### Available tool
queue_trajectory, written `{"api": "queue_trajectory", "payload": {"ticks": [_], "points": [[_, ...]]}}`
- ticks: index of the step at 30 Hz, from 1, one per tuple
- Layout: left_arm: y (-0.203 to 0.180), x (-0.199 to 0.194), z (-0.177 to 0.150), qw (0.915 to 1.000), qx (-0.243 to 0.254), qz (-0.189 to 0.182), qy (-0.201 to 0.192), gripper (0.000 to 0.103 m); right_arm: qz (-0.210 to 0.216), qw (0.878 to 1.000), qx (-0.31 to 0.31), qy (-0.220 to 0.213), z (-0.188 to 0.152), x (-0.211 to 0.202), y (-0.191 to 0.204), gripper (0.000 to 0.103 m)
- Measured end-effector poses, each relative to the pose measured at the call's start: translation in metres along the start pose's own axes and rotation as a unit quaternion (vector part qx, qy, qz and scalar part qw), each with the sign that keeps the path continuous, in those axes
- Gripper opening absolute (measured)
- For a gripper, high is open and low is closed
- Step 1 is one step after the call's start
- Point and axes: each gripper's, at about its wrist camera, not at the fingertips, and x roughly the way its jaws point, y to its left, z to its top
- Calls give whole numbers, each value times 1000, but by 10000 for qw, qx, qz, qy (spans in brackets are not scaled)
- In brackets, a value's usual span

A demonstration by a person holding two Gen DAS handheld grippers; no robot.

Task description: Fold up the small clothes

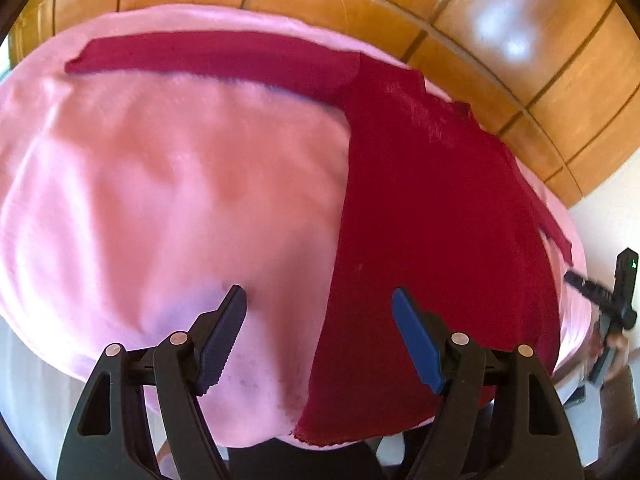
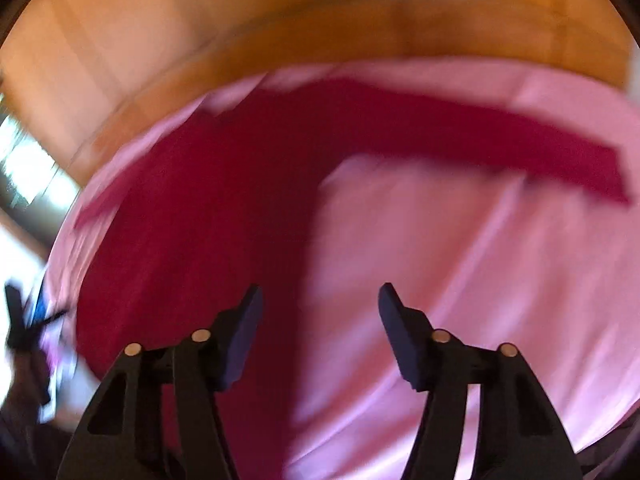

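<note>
A dark red long-sleeved garment (image 1: 432,208) lies flat on a pink cloth (image 1: 168,184). One sleeve (image 1: 208,56) stretches out to the far left. My left gripper (image 1: 320,300) is open and empty above the garment's near left edge. In the blurred right wrist view the garment (image 2: 208,216) lies left of centre, with a sleeve (image 2: 500,144) reaching right. My right gripper (image 2: 320,300) is open and empty above the garment's right edge. It also shows in the left wrist view (image 1: 600,292) at the far right.
The pink cloth covers a table, with a wooden floor (image 1: 520,40) beyond its far edge. The cloth's near edge (image 1: 248,440) lies just under my left gripper. The other gripper shows blurred at the left of the right wrist view (image 2: 24,320).
</note>
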Motion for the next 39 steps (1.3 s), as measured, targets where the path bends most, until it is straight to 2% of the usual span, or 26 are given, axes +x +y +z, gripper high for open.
{"api": "queue_trajectory", "payload": {"ticks": [1, 3, 4, 5, 6, 8, 13, 17, 19, 20, 21, 22, 23, 24, 25, 27, 29, 30, 31, 32, 33, 35, 36, 39], "points": [[1, 3, -4, 10000, 27, -45, 39, 68, 31, 9998, -50, 202, -16, 7, 11, 49], [4, 7, -8, 9998, 15, -150, 144, 46, -129, 9991, -75, 404, -32, 15, 13, 42], [4, 9, -11, 9995, 59, -230, 214, 26, -284, 9988, -97, 375, -40, 11, 17, 39], [3, 10, -13, 9993, 125, -268, 225, 9, -376, 9988, -33, 320, -44, 8, 15, 25], [0, 9, -14, 9992, 200, -270, 196, 2, -398, 9987, 63, 313, -42, 8, 8, 8], [-5, 1, -16, 9990, 287, -337, 102, 2, -358, 9988, 216, 248, -44, -6, 4, 7], [2, -39, -21, 9967, 239, -758, -154, 2, -267, 9996, -62, 100, -51, -45, 22, 5], [8, -35, -41, 9984, 282, -477, 116, 2, -371, 9978, -10, 554, -56, -21, 16, 5], [14, -26, -45, 9987, 140, -420, 259, 2, -313, 9973, 240, 623, -62, -17, 7, 6], [14, -25, -44, 9993, 118, -248, 268, 2, -226, 9973, 349, 608, -62, -18, 4, 6], [13, -27, -41, 9994, 115, -194, 258, 3, -134, 9974, 381, 590, -61, -20, 3, 12], [12, -30, -38, 9993, 136, -263, 219, 13, -77, 9979, 373, 518, -58, -25, 1, 17], [12, -35, -35, 9994, 163, -274, 115, 34, -57, 9985, 386, 373, -54, -33, -1, 48], [11, -42, -29, 9996, 182, -216, -34, 42, -123, 9989, 423, 144, -48, -39, -6, 70], [11, -51, -22, 9994, 158, -153, -280, 49, -250, 9981, 538, -162, -39, -50, -16, 71], [8, -63, -5, 9979, 135, -133, -613, 49, -273, 9924, 1050, -587, -24, -65, -46, 70], [-1, -70, 7, 9956, 208, -42, -912, 53, -272, 9805, 1675, -988, -11, -72, -85, 70], [-10, -69, 16, 9938, 266, 83, -1072, 58, -285, 9722, 2008, -1169, -3, -74, -106, 63], [-15, -65, 23, 9934, 295, 185, -1091, 68, -287, 9565, 2520, -1440, 8, -76, -139, 57], [-21, -60, 29, 9934, 311, 259, -1070, 71, -272, 9450, 2848, -1585, 14, -76, -160, 44], [-26, -55, 33, 9937, 296, 232, -1059, 71, -256, 9289, 3244, -1767, 19, -77, -187, 40], [-36, -41, 42, 9954, 140, -40, -945, 71, -157, 9011, 3835, -2019, 29, -71, -223, 36], [-42, -36, 44, 9958, 103, -69, -904, 71, -60, 8815, 4219, -2120, 32, -64, -247, 30], [-60, -21, 54, 9960, 102, -104, -884, 76, -54, 8522, 4718, -2260, 39, -51, -281, 29]]}}
